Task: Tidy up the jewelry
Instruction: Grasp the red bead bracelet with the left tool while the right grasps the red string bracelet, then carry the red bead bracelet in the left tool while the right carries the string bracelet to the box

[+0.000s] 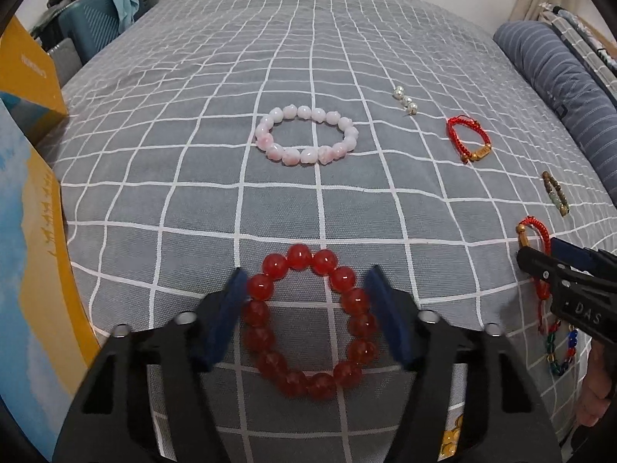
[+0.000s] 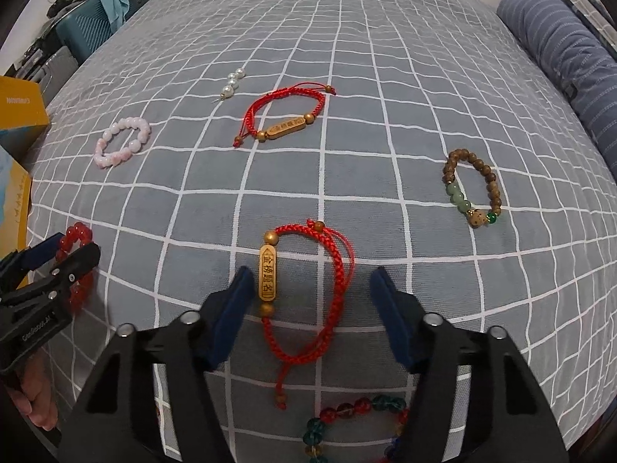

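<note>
The left claw (image 1: 306,281) is seen partly spread, its blue pads flanking the red bead bracelet (image 1: 308,324) near the bed's front edge; whether the pads press the beads cannot quite be told. The right claw (image 2: 308,281) is likewise half spread around a red cord bracelet (image 2: 304,289), apparently untouched. Farther up the checked bedsheet (image 2: 385,135), a pink bead bracelet (image 1: 306,137), pearls (image 2: 233,81), a second cord bracelet (image 2: 285,115) and a wooden bead bracelet (image 2: 474,187) are laid well apart.

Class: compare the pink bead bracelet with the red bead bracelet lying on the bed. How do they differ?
The pink bracelet is pale and opaque; the red bracelet is glossy and translucent. The pink lies clear of any tool; the red sits between the left tool's fingers. Both are closed bead rings lying flat.
</note>
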The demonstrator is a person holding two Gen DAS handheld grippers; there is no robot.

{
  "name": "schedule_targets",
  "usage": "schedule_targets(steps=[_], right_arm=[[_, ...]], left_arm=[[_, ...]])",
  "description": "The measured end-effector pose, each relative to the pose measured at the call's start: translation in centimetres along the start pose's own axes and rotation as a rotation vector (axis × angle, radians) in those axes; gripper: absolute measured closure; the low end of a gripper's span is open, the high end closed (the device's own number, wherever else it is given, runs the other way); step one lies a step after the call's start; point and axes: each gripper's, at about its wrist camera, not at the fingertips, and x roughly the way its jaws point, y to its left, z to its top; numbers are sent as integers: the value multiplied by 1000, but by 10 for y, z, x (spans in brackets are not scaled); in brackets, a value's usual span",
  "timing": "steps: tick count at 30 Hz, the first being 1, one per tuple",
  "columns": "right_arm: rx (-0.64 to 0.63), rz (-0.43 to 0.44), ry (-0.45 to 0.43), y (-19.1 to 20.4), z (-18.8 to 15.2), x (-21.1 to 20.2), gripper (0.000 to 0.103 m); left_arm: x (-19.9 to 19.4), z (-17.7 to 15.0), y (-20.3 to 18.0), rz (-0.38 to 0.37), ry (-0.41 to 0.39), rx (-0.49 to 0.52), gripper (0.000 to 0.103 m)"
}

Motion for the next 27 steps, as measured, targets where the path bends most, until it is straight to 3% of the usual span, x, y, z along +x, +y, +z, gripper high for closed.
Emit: schedule_targets(steps=[4,8,12,13,27], right_arm=[[-1,2,6,0,0,-1,67],[-13,3,13,4,-2,-3,86],[-15,-1,8,6,-4,-6,90],[-16,-2,5,6,-4,-7,91],[-9,8,-24,5,-7,-24,91]], left_arm=[[-1,-1,-2,-3,0,14,65],[-4,-2,1,-31,9,-1,76],[-8,-3,3,-48,14,-11,81],[-9,-3,3,-54,15,-13,90],[-21,-4,3,-60,7,-20,90]])
